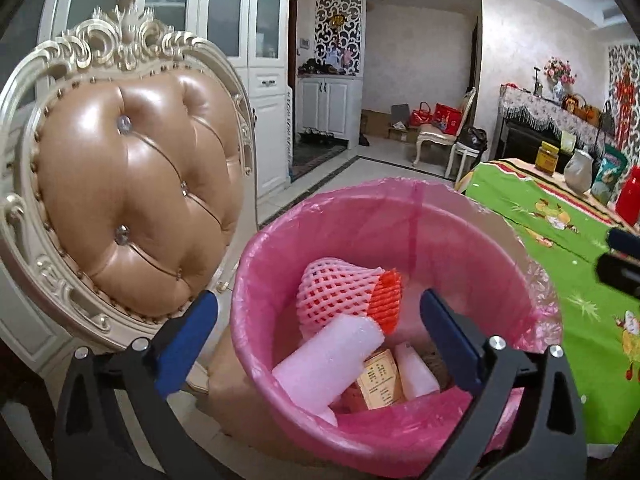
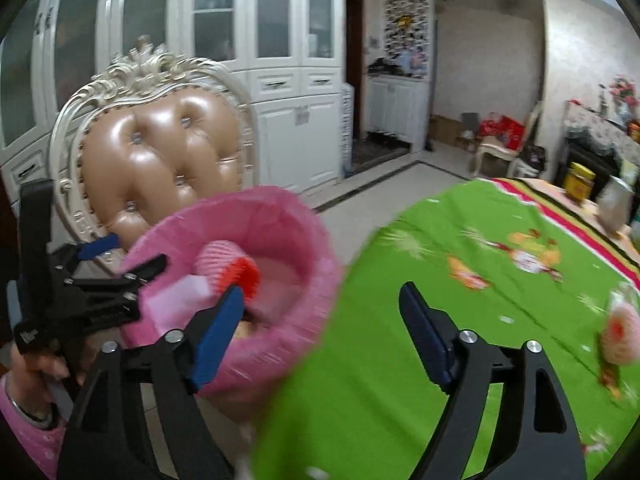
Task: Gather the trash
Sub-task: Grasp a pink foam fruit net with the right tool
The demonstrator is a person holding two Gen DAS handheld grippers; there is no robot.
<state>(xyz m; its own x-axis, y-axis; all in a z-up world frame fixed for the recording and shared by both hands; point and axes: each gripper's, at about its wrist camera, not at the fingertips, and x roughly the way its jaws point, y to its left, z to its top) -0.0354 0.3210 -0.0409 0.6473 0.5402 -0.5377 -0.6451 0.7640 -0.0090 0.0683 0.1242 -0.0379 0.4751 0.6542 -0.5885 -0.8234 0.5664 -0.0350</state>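
Pink-lined bin sat on the floor between the tufted chair and the table's near corner, already holding trash: a pink-and-orange foam net sleeve, a white foam roll, a small tan printed box and a white block. Left gripper hung over the bin mouth, jaws spread wide, nothing pinched. Right gripper was also spread and empty, aimed at the bin's rim and the green tablecloth edge; that view was blurred. Judged well along: several pieces binned. Possibly left: a pinkish object near the cloth's right edge, too blurred to tell whether trash or print. Jar and bag at the far end looked like keepers.
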